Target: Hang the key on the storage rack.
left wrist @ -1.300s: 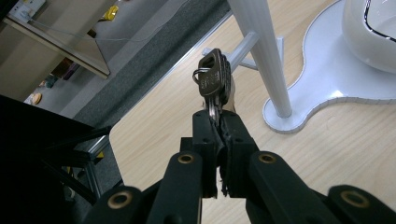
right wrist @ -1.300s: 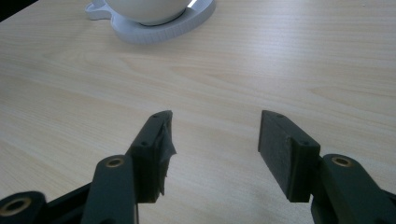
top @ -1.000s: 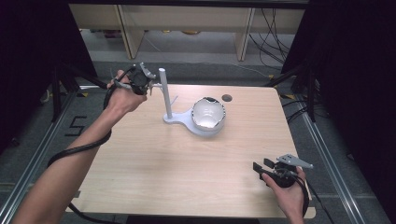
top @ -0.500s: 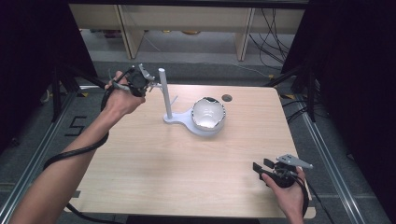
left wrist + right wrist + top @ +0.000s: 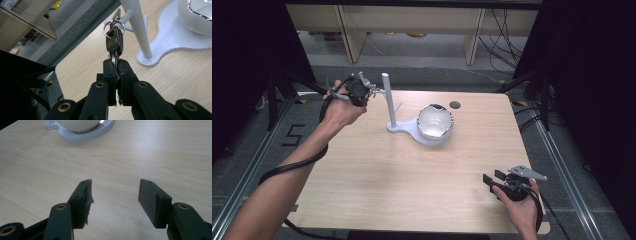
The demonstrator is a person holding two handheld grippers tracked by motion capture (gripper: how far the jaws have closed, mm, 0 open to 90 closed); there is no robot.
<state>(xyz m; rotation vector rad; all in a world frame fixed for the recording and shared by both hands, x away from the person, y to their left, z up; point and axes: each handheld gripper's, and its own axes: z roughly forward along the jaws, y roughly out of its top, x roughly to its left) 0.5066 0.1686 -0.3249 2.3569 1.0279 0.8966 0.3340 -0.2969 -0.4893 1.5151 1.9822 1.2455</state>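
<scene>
A bunch of keys (image 5: 114, 41) on a metal ring hangs at a side peg of the white stand's post (image 5: 137, 27). My left gripper (image 5: 116, 65) is shut on the key blades just below the ring. In the high view that gripper (image 5: 371, 91) is at the table's far left, right beside the post (image 5: 388, 100). The stand's base carries a white bowl (image 5: 435, 121). My right gripper (image 5: 113, 195) stands open over bare wood, nothing between its jaws; the high view places it (image 5: 493, 177) near the front right corner.
A round cable hole (image 5: 455, 105) sits in the tabletop behind the bowl. Black frame legs (image 5: 539, 82) stand off the table's far corners, with shelving (image 5: 412, 20) beyond. The stand's flat base (image 5: 172, 40) spreads to the right of the post.
The left gripper with the keys has crept slightly toward the post. The right gripper has stayed put.
</scene>
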